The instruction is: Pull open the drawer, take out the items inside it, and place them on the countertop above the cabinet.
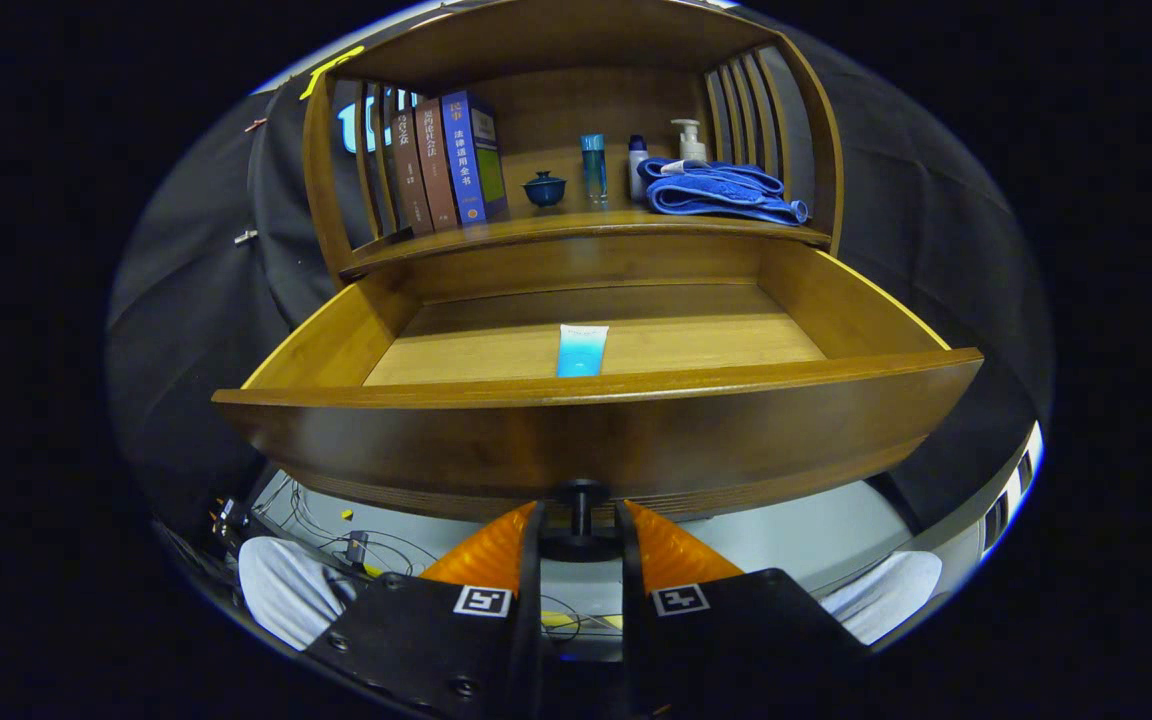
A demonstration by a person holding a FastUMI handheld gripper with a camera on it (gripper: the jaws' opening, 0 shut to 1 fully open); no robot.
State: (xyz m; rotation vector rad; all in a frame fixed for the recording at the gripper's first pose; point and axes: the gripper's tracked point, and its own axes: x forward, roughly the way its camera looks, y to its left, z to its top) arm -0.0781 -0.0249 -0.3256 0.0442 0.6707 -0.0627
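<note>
Drawer [596,440] of warm brown wood stands pulled well out from the cabinet, its curved front panel just ahead of the gripper [581,525]. The tongs are narrow, both fingers pressed on the small dark knob [581,495] under the front panel's middle. Inside, on the pale wooden drawer floor, lies one tube [582,350], white at its far end and blue toward the near end, at 12 o'clock from the fingers and close behind the front panel.

Beyond the drawer, also toward 12 o'clock, the countertop [576,228] carries a row of things under a wooden hutch with slatted sides. At about 11 o'clock stand several books [451,165], leaning slightly. Next to them sits a small dark blue lidded cup [544,188], then a slim clear blue bottle [594,165], a white bottle [638,165] and a pump dispenser [688,140]. At 1 o'clock lies a folded blue towel [721,192].

Black cloth hangs behind the cabinet. Below the drawer a pale floor with loose cables [336,530] shows.
</note>
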